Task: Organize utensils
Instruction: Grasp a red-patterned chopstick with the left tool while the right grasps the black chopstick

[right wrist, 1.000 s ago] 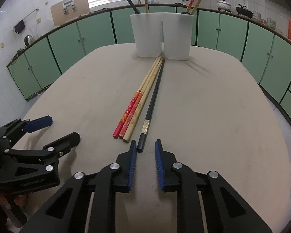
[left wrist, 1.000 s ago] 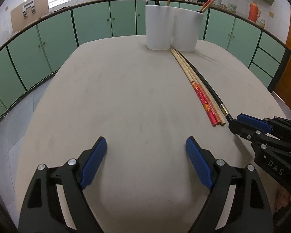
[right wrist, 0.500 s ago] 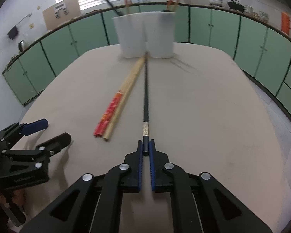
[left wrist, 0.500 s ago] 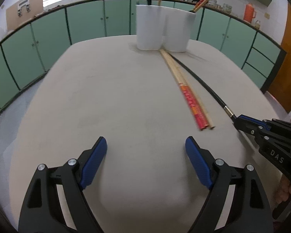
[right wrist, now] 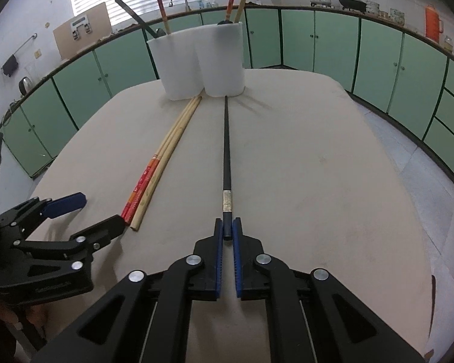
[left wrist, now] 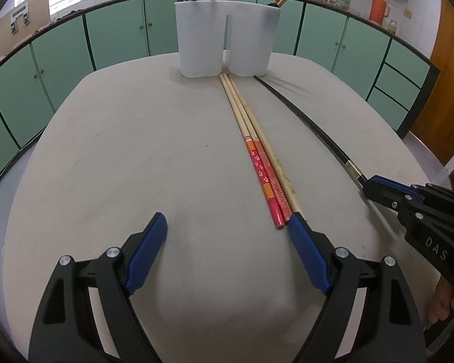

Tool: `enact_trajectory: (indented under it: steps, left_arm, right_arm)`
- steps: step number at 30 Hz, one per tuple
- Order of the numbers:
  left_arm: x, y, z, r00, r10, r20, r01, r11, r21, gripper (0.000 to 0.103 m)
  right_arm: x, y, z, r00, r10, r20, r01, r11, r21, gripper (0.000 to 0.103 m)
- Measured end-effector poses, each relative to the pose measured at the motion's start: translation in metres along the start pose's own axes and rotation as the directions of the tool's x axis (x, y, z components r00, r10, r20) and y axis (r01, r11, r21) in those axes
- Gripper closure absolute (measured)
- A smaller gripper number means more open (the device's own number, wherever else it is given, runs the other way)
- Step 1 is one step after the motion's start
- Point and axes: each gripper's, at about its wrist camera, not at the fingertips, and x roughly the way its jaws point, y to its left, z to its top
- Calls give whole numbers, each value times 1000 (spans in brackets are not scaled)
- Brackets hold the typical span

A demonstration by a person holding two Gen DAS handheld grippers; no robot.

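Left tongs [left wrist: 227, 230] spread wide, angled down, right tongs [right wrist: 227, 230] pinched shut, angled down

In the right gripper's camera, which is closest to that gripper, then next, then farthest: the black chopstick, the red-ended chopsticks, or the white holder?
1. Thin black chopstick, straight ahead, clamped in the right gripper.
2. Red-ended wooden chopsticks, lying left.
3. White plastic utensil holder, at the table's far end.

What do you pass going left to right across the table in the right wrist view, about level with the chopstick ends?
left gripper → red-patterned chopsticks → plain wooden chopstick → black chopstick, its near end clamped in the right gripper → bare table
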Motion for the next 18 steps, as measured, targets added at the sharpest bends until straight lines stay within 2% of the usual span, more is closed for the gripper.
enact_trajectory:
  steps: [4,10,14,18]
  left_arm:
    - [2,0,1,1000,15,-4,-15,1000,1,26]
    - [-2,12,1,999,34,0,-34,999,-12,39]
    - [-2,18,3,999,38,-3,-38,999,-28,44]
    - [0,18,7,999,40,-7,-40,999,-37,45]
  right_arm:
    - [0,-1,0,1000,5,-2,-5,1000,2,97]
    - [0,-3,1,1000,8,-1,-8,1000,6,97]
    - [1,-2,2,1000,12,-5,-12,1000,-2,97]
    - [6,3,4,1000,8,-28,-9,1000,-17,96]
